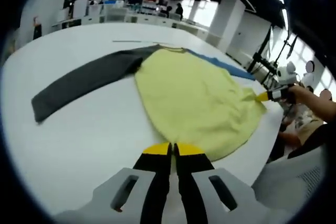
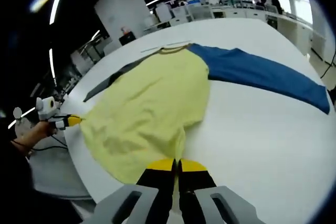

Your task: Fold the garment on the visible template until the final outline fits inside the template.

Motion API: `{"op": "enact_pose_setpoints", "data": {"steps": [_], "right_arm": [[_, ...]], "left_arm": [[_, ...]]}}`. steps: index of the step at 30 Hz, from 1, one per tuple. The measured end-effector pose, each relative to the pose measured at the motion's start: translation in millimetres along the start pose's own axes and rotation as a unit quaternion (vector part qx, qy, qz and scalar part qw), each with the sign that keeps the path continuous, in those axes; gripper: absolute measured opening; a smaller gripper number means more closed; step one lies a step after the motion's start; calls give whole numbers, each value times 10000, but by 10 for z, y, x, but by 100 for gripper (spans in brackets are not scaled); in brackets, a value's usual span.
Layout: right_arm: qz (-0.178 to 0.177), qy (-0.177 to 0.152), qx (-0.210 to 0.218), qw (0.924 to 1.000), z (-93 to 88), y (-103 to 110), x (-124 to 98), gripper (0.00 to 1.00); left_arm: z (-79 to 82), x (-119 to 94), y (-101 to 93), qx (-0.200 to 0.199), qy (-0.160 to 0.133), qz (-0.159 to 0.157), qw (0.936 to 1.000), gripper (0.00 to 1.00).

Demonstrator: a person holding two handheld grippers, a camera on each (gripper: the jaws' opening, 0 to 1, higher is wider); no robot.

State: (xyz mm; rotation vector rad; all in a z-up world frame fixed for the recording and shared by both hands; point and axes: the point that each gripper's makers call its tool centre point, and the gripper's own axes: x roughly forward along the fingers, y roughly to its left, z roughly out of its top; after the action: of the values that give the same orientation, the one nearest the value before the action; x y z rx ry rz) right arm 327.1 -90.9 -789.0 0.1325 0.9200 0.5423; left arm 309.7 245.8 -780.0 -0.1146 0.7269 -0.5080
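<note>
The garment (image 1: 194, 98), yellow body with one grey and one blue sleeve, lies spread on the white surface (image 1: 94, 129); we judge the first fold imminent, left gripper (image 1: 172, 149) and right gripper (image 2: 176, 165) each clamped on its hem, ready to lift together.

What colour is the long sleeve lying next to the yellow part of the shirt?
One sleeve is blue, clearest in the right gripper view; the other sleeve is dark grey, clearest in the left gripper view.

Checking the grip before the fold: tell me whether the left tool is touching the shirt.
Touching. In the right gripper view, the left tool pinches the yellow shirt at its hem corner.
</note>
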Motion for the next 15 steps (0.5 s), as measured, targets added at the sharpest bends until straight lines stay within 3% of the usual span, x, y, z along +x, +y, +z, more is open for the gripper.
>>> {"op": "enact_pose_setpoints", "data": {"steps": [8,15], "right_arm": [[56,18,-29,10000,-30,48,-48,9],[-75,207,-239,9995,-187,84,-129,15]], "left_arm": [[40,-54,-34,210,-103,-133,9996,7],[-6,-98,-52,441,-15,-273,9987,17]]}}
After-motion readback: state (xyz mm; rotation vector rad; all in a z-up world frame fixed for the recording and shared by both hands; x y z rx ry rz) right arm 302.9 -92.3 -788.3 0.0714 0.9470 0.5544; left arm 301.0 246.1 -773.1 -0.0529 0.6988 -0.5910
